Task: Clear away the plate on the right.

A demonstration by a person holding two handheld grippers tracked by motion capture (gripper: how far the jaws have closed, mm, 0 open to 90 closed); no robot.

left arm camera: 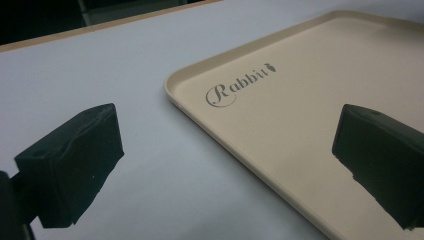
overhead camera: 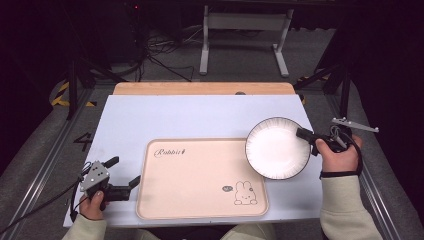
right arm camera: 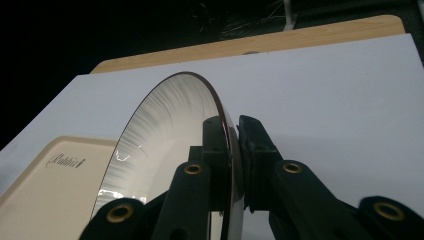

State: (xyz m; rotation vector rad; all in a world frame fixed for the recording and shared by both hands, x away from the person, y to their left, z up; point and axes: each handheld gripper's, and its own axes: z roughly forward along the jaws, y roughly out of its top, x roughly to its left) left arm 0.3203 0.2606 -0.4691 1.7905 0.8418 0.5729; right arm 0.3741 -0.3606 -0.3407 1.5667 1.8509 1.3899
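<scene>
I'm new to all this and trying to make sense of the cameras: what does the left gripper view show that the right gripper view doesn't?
Left gripper view: the left hand-held gripper, jaws wide apart, one over the tray, nothing between them.

Right gripper view: the right hand-held gripper, jaws shut on the rim of a plate, plus the wooden edge at the table's far side.

Both: the beige tray with its "Rabbit" lettering, lying on the pale mat.

Count of items within my reach: one plate, white with a dark streaked rim, clamped at its edge between the fingers of my right gripper. One tray, beige, printed with one rabbit drawing and one script word, lying just beside the spread fingers of my left gripper. Grippers: two.
</scene>
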